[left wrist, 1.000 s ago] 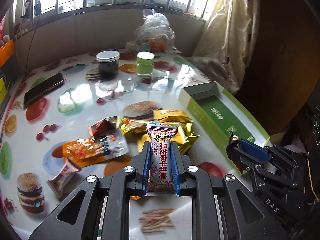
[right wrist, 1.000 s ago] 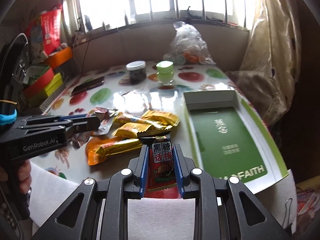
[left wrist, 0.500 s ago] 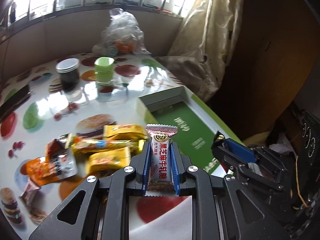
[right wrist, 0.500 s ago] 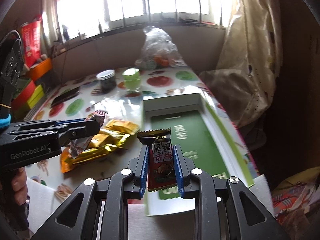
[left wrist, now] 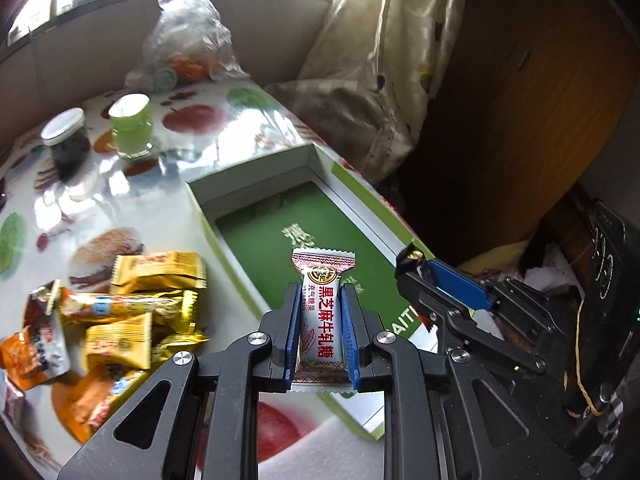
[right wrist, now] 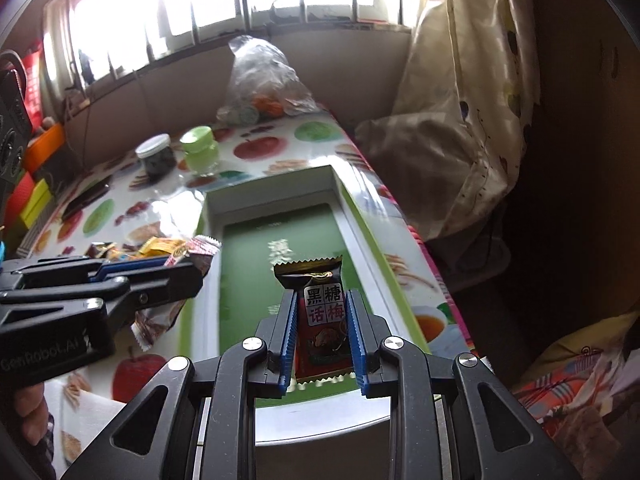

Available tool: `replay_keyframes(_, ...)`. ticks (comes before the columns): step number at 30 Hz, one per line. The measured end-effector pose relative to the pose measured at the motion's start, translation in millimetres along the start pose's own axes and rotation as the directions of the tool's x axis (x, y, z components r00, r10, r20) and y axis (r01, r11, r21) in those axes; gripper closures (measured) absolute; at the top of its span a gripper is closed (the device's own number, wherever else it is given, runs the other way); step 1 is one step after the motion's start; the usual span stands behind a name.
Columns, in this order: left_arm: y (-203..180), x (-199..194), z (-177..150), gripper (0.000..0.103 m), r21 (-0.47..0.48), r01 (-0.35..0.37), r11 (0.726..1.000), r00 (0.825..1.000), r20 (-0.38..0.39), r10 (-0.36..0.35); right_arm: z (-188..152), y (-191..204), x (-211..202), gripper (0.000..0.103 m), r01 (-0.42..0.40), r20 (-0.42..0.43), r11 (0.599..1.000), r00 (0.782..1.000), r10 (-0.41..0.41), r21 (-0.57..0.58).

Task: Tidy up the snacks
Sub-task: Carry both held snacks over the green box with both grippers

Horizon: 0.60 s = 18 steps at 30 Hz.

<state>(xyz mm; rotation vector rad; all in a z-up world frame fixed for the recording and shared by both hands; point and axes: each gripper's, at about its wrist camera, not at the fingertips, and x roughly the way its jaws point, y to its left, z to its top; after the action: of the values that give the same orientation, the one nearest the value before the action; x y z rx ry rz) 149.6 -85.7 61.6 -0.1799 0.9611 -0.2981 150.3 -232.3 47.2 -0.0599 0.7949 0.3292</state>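
My left gripper (left wrist: 320, 300) is shut on a white and red sesame nougat candy (left wrist: 323, 312), held above the near part of the open green and white box (left wrist: 256, 236). My right gripper (right wrist: 320, 304) is shut on a dark red plum candy (right wrist: 322, 320), held above the same box (right wrist: 276, 248). The right gripper also shows in the left wrist view (left wrist: 412, 258), and the left gripper with its candy shows in the right wrist view (right wrist: 196, 260). A pile of yellow and orange snack packets (left wrist: 132, 308) lies on the table left of the box.
A dark jar with a white lid (left wrist: 66, 144), a green jar (left wrist: 130, 126) and a clear plastic bag (left wrist: 188, 44) stand at the far side of the fruit-print table (left wrist: 224, 120). A curtain (right wrist: 460, 100) hangs at the right. Coloured boxes (right wrist: 32, 196) sit far left.
Both grippers have moved right, from over the snack pile to above the green box, each still holding its candy.
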Motion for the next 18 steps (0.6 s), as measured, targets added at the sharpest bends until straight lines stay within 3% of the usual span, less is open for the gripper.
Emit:
replay_keyframes(7,-4.8,26.1,-3.8,0.083,-0.002,-0.019,1.0,0.998,-0.061,0.019,-5.1,-10.6,19.0,0.08,0.011,-0.044,1.0,0.999,-0.012,-0.005)
replay_keyframes(18,-5.8,40.3,-3.8,0.083,0.0,-0.043,0.999,0.995,-0.091,0.043,-9.5,-13.8,33.3,0.08,0.027,-0.078,1.0,0.997,-0.028,-0.017)
